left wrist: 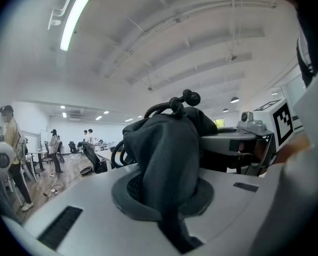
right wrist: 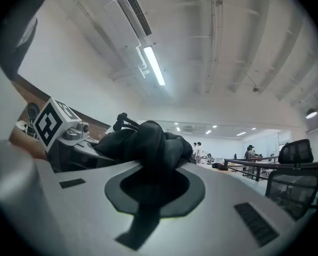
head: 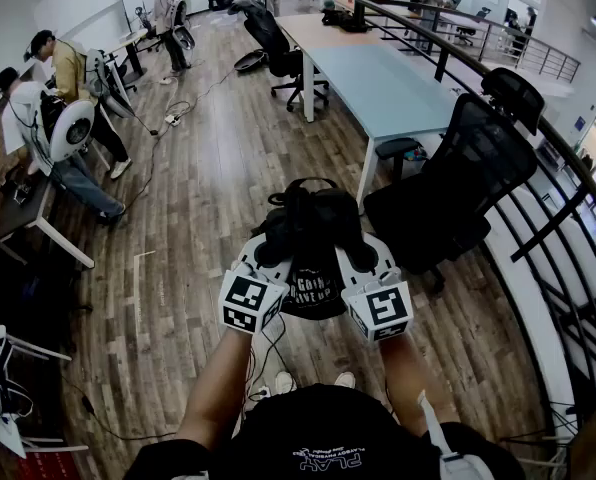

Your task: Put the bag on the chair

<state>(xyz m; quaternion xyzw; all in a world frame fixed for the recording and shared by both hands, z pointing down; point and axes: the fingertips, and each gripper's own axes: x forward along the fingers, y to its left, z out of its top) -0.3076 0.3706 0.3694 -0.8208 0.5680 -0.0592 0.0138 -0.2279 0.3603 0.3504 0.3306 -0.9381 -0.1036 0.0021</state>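
Head view: bag (head: 313, 230), black, bunched at the top with a printed panel hanging below, is held in the air over the wood floor (head: 188, 218), not on the chair. Left gripper (head: 274, 250) and right gripper (head: 357, 254) pinch its upper folds from either side, close together. Chair (head: 458, 183), black mesh, stands just to the right of the bag, seat turned toward it. Behind the chair runs a dark railing (head: 568, 183). The light blue table (head: 383, 88) lies beyond, with a stool (head: 398, 149) under its near end. A cable (head: 163, 138) trails on the floor to the left. People sit and stand at desks well apart, far left.

Left gripper view: jaws pressed together on a dark fold of the bag, which heaps above them. The right gripper's marker cube shows at right.

Right gripper view: jaws likewise clamped on bag fabric. The chair shows at lower right, near.
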